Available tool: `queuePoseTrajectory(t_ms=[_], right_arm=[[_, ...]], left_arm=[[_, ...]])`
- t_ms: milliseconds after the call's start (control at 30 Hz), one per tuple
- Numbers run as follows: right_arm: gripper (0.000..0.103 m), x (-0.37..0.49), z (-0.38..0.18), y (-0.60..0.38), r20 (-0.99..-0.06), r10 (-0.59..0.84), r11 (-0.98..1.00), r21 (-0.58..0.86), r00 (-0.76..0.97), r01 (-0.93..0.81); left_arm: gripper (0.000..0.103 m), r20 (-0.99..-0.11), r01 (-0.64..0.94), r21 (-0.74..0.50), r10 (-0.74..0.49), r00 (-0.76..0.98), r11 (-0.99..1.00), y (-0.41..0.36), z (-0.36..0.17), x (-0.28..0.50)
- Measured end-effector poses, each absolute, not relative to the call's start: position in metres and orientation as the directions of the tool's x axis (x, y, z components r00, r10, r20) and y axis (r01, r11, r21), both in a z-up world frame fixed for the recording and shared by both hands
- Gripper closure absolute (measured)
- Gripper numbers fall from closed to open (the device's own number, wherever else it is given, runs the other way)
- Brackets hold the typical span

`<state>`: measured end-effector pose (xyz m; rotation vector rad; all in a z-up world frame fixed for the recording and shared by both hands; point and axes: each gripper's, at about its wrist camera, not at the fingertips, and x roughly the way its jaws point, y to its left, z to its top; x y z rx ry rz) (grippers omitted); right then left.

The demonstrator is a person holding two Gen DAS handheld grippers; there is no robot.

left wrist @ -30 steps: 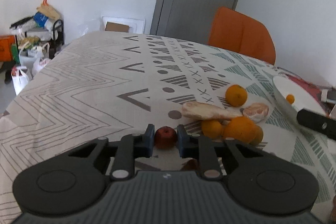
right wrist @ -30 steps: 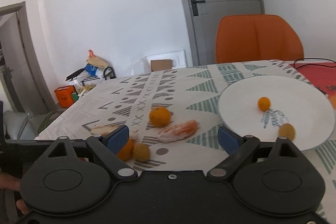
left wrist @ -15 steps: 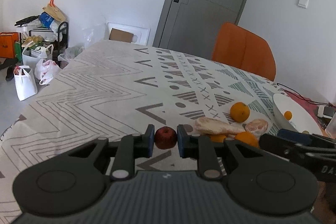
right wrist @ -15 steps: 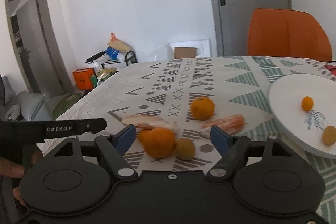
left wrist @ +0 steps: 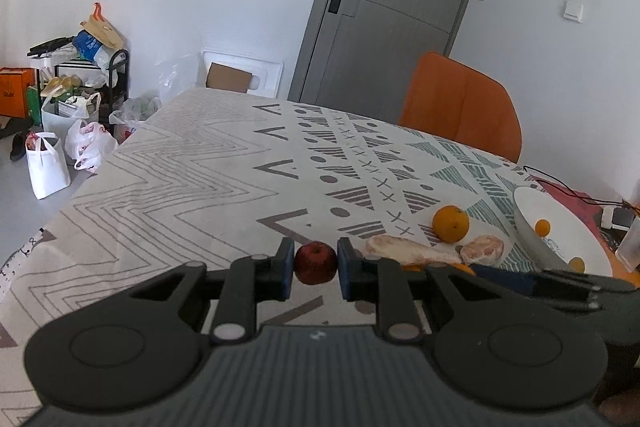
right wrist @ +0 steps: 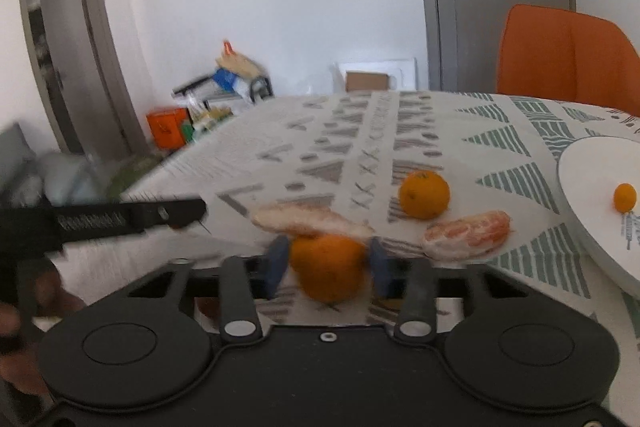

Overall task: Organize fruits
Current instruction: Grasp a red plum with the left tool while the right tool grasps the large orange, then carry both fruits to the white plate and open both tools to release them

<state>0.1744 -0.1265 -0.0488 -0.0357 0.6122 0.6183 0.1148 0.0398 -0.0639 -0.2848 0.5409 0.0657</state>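
My left gripper [left wrist: 315, 263] is shut on a small red apple [left wrist: 315, 262] and holds it above the patterned tablecloth. My right gripper [right wrist: 326, 265] has its jaws against both sides of a large orange [right wrist: 327, 267]; this view is blurred. Another orange [right wrist: 424, 194] [left wrist: 450, 223] lies further back. A peeled citrus piece [right wrist: 468, 233] [left wrist: 482, 249] and a pale peel strip [right wrist: 308, 221] [left wrist: 408, 253] lie beside it. The white plate [right wrist: 580, 171] [left wrist: 524, 227] at the right holds small orange fruits [right wrist: 625, 196].
An orange chair [left wrist: 460, 107] stands behind the table's far edge. Cables and a red mat [left wrist: 568, 193] lie past the plate. The left gripper's body [right wrist: 100, 219] reaches into the right wrist view at left. Bags and a rack [left wrist: 76, 99] stand on the floor at left.
The right gripper moved left and forward and closed from wide open onto the large orange. The left gripper rose a little with the apple held.
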Motion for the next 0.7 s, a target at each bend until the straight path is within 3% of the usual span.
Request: queuePoseTrajectory(t_ms=[267, 700], right_arm=[[0.068, 0.165, -0.037, -0.151, -0.484, 0.566, 0.812, 0.187, 0.667, -0.554], [0.068, 0.165, -0.02, -0.218, -0.408, 0.495, 0.869, 0.232, 0.767, -0.437]], left_arm=[[0.082, -0.516, -0.1, -0.209, -0.023, 0.856, 0.973, 0.015, -0.054, 0.123], [0.082, -0.485, -0.018, -0.177, -0.071, 0.872, 0.984, -0.034, -0.038, 0.138]])
